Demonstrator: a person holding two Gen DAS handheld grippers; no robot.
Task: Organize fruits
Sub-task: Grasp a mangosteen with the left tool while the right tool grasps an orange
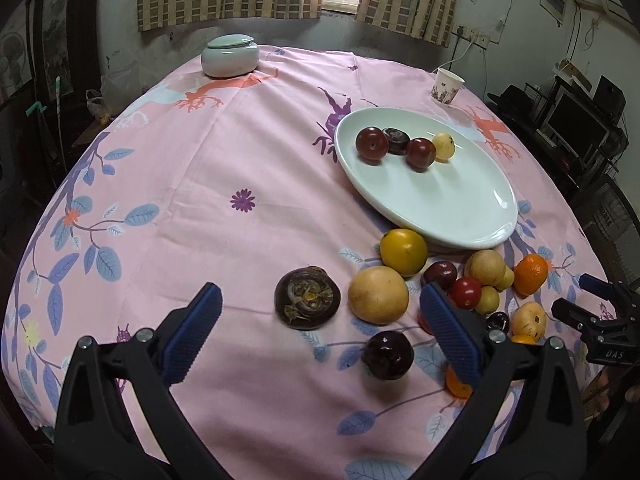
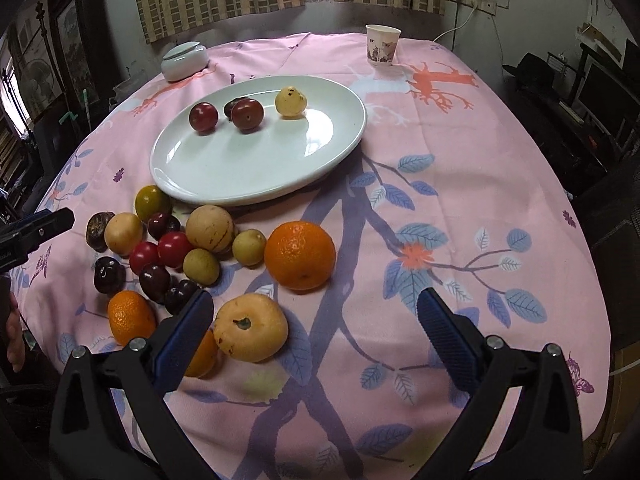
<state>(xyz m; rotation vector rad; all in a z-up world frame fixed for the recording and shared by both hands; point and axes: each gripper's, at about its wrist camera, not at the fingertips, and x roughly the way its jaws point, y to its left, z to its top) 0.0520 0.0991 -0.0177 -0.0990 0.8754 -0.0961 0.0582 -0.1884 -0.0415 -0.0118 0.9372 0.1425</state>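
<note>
The loose fruit sits in a heap just off the near rim of the white plate (image 2: 336, 152), and that plate already holds four pieces along its far side: two red plums, a dark one and a pale yellow one. Nearest your right gripper (image 2: 316, 320) is the pale yellow persimmon-like fruit (image 2: 251, 327), lying stem-up just inside its left pad, so you reach it by shifting a little left and down; it is round, so no long axis matters. The big orange (image 2: 300, 255) lies beyond it, towards the plate. Your left gripper (image 1: 320, 320) has the dark flat-topped fruit (image 1: 307, 298) and the tan round fruit (image 1: 378, 295) ahead between its pads, with the dark glossy plum (image 1: 387, 355) closer in, near the right pad. Both claws stand spread as wide as they go and hold nothing. I judge the right hand better placed for the yellow fruit and the left for the plum; the plate lies beyond the heap from either.
</note>
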